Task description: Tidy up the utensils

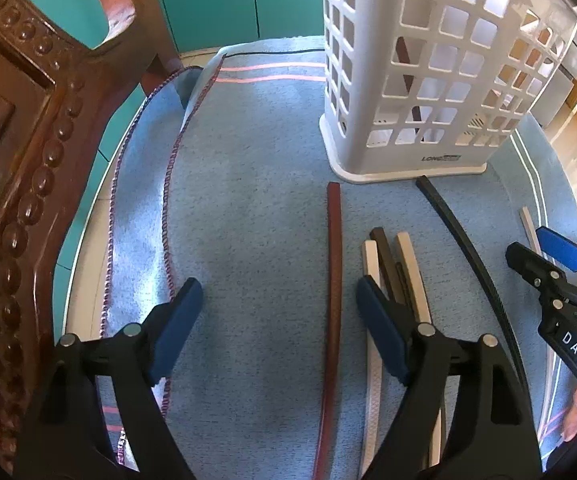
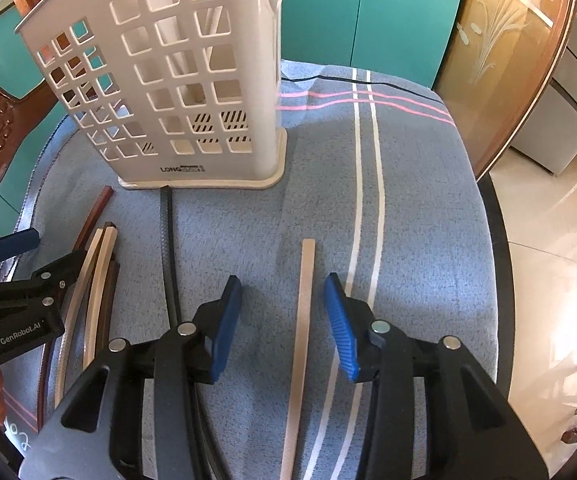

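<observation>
My left claw point(image 1: 278, 320) gapes wide over the red-brown stick point(image 1: 333, 300), straddling it untouched. My right claw point(image 2: 284, 320), narrower, brackets the pale stick point(image 2: 304, 312), empty too. Both lie flat on nubby blue cloth point(image 2: 408, 240), lined up towards the white lattice holder point(image 2: 160, 80).

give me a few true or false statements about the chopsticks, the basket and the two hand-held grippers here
1. The white basket stands upright on the blue cloth. True.
2. The right hand-held gripper is clamped on the pale chopstick. False: its jaws stand open, the stick lying between them untouched.
3. The reddish-brown chopstick lies on the cloth between the open jaws of the left hand-held gripper. True.
4. The black chopstick stands inside the basket. False: it lies on the cloth, one end at the basket's base.
</observation>
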A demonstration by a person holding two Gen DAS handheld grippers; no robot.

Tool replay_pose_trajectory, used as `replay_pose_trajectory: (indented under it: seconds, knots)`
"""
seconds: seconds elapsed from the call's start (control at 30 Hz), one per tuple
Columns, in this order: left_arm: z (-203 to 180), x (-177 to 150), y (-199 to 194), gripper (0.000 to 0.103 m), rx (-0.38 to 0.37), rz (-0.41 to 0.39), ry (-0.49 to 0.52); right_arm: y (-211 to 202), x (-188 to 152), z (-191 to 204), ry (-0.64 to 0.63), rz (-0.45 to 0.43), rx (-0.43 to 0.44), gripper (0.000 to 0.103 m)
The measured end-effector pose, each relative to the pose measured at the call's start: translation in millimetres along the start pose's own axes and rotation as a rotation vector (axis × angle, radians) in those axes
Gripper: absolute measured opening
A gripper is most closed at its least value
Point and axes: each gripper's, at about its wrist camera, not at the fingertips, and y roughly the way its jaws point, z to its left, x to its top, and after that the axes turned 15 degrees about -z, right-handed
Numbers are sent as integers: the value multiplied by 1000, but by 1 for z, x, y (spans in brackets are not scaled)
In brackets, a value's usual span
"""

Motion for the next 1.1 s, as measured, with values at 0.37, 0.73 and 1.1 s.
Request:
replay_pose_trajectory:
  seconds: [0.37, 0.73, 1.1]
  knots:
    - [-6, 3, 0, 80, 20, 3, 31, -3, -2, 5, 6, -5, -10, 54]
    - [-10, 11, 2, 88, 38, 21, 69, -2, 2, 7, 12, -8, -27, 54]
    - [-24, 11, -1, 99, 94, -43, 115, -2, 0, 5, 11, -1, -16, 55]
